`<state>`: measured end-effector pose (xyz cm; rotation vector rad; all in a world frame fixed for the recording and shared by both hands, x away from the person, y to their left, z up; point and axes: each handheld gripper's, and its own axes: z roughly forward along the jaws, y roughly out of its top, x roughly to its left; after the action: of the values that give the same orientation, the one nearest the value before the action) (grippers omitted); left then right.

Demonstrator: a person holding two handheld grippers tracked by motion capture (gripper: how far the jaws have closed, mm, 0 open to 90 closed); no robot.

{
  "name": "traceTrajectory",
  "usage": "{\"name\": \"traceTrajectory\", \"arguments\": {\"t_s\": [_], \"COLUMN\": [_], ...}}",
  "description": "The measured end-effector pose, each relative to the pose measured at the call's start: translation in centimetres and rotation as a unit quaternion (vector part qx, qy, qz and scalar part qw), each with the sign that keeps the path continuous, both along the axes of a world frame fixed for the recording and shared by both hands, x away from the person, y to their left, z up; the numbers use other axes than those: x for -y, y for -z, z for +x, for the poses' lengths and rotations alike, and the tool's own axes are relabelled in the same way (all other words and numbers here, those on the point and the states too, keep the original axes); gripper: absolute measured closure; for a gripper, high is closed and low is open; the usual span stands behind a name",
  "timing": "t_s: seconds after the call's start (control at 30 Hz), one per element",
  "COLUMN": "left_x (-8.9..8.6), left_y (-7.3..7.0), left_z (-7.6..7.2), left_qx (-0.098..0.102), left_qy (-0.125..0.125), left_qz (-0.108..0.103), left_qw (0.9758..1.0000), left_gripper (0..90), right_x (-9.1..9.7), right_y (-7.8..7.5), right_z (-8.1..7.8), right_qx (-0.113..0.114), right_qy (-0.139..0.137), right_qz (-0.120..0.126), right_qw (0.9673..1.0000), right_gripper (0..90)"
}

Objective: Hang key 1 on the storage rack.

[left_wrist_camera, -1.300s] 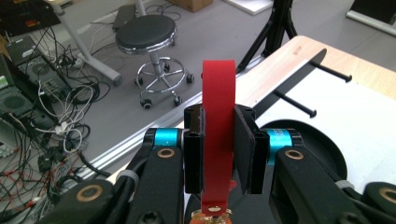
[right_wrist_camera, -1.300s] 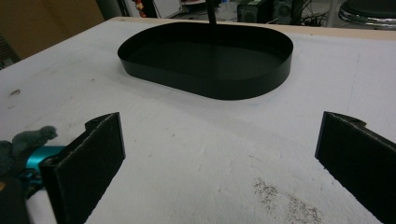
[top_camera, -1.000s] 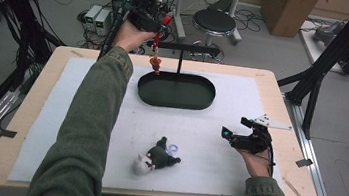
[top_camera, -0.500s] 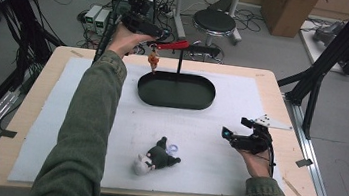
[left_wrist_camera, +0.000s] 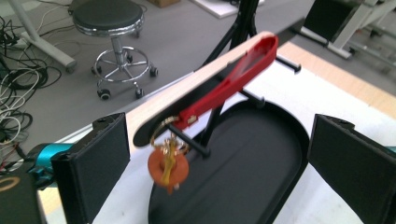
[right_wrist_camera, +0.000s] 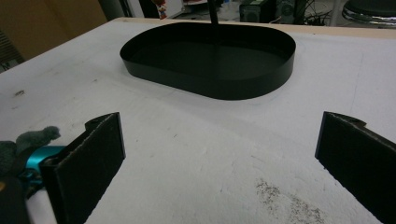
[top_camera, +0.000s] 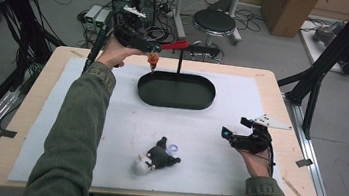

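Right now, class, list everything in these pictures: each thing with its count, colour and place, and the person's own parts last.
Tray: one, black, oval, far middle of the mat.
Stand: one, black post with a crossbar, rising from the tray.
Keychain: one, red strap with a ring and an orange charm, hanging on the stand's peg.
Plush toys: a small heap, dark grey and white, near edge of the mat.
Mat: one, white, covering the wooden table.
Stool: one, black seat, on the floor beyond the table.
Left hand-held gripper: one, black, open, by the keychain.
Right hand-held gripper: one, black, open, right of the mat.
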<state>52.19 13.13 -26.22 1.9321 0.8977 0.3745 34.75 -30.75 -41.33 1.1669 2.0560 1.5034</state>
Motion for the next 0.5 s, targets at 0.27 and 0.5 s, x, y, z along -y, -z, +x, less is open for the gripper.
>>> {"name": "traceTrajectory", "arguments": {"t_s": [0.27,0.5], "left_x": [-0.2,-1.1], "left_y": [0.3,0.7], "left_z": [-1.4,-3.0], "left_qx": [0.000,0.007], "left_qy": [0.017,0.017], "left_qz": [0.008,0.003], "left_qw": [0.9998,0.9998], "left_gripper": [6.2,6.2], "right_x": [0.0,0.0], "right_y": [-0.1,-0.1], "right_z": [-0.1,-0.1], "right_qx": [-0.002,0.002], "right_qy": [0.003,0.003], "right_qz": [0.001,-0.001], "right_qw": [1.0000,1.0000], "right_gripper": [0.6,0.6]}}
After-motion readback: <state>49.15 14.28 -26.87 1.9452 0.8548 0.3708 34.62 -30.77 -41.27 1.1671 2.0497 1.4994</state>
